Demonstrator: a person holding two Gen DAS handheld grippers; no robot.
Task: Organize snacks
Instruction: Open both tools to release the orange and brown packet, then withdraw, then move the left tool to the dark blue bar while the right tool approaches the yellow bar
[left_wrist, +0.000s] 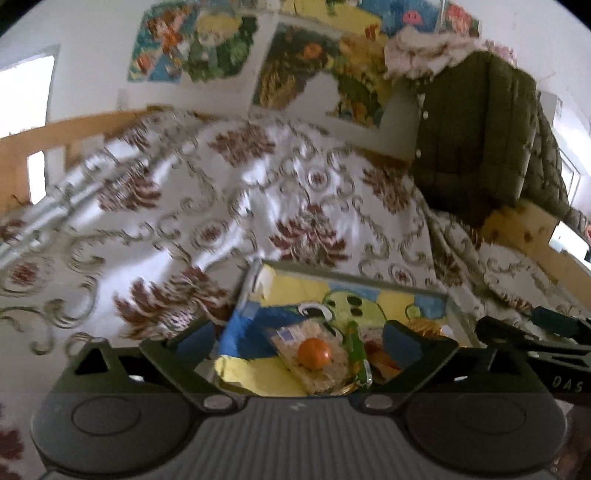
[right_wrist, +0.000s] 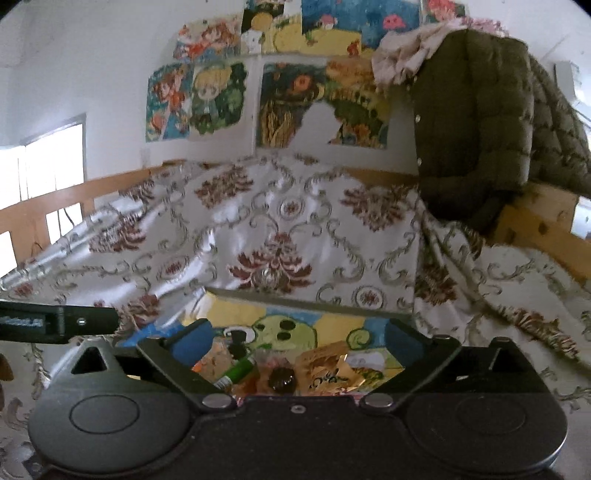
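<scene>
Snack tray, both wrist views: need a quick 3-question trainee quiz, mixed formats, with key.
1. True or false: the left gripper is shut on the orange ball.
2. Multiple choice: what lies directly under the orange ball? A) a clear-wrapped cracker pack B) a spoon C) a mug
3. Fill in: in the right wrist view, the right gripper hangs over the tray, which rests on a patterned ____.

Key: 1 false, its fingers stand wide apart, holding nothing. 2 A. 3 bedspread.
</scene>
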